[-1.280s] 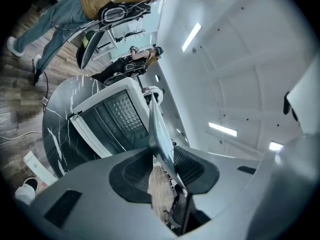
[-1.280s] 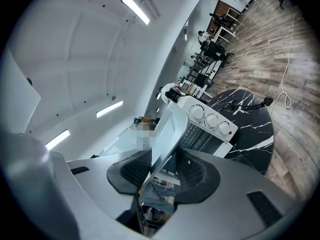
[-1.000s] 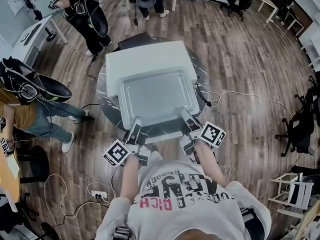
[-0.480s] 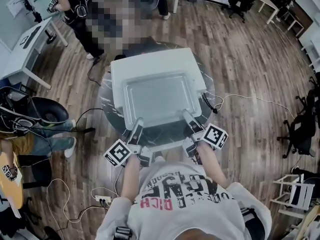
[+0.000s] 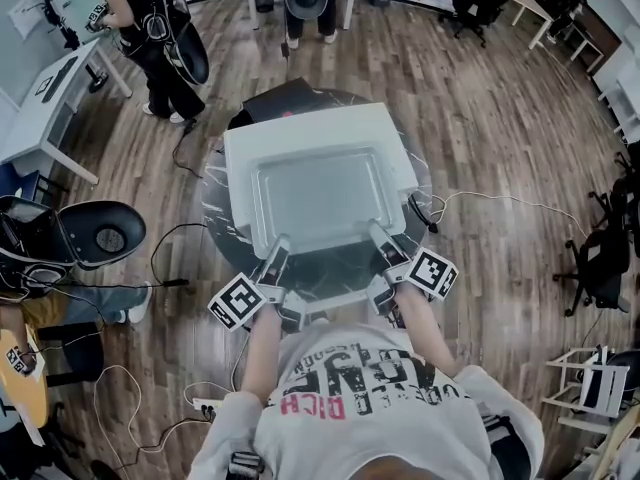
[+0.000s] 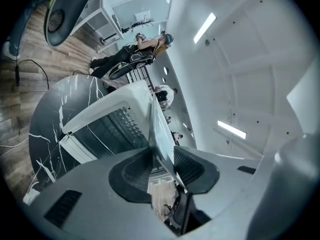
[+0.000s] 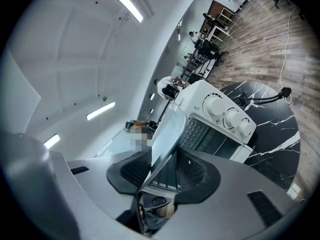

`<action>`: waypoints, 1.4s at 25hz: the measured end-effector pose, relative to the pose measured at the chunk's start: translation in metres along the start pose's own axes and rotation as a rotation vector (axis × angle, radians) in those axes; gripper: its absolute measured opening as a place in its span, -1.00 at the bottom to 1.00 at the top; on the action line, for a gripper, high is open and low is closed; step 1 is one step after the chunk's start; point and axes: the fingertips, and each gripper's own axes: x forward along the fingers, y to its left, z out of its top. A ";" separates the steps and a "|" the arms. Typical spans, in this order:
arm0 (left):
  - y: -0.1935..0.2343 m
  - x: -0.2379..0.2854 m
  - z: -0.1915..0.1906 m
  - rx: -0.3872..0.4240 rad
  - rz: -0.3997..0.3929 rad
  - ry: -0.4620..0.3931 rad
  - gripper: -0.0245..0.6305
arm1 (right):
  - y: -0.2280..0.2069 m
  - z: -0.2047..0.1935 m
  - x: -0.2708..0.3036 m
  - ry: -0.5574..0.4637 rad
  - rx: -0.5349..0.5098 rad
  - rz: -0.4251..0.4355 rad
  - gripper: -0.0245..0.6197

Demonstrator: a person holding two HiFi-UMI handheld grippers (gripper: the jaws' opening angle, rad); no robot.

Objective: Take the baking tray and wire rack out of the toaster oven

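A grey baking tray (image 5: pixel 318 193) is held level over the top of the white toaster oven (image 5: pixel 300 133). My left gripper (image 5: pixel 275 255) is shut on its near left rim and my right gripper (image 5: pixel 379 236) on its near right rim. In the left gripper view the tray's edge (image 6: pixel 159 129) runs between the pads, with the oven (image 6: pixel 100 111) beyond it. In the right gripper view the tray (image 7: pixel 169 126) is pinched the same way, next to the oven's knobs (image 7: pixel 226 115). The oven door (image 5: pixel 335 301) hangs open below my hands. Wire bars (image 6: pixel 122 126) show inside the oven's mouth.
The oven stands on a round black marble table (image 5: pixel 215 208). A black cable (image 5: pixel 425 213) runs off its right side. A dark stool (image 5: pixel 100 233) stands to the left and people (image 5: pixel 155 28) stand at the far left. Cords lie on the wood floor.
The tray and both grippers have shifted a little away from the person, further over the oven top. The people at the left and back have moved about.
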 end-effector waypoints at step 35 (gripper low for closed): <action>0.008 0.031 0.024 -0.038 -0.003 0.018 -0.52 | -0.004 0.019 0.041 -0.056 0.039 -0.034 -0.50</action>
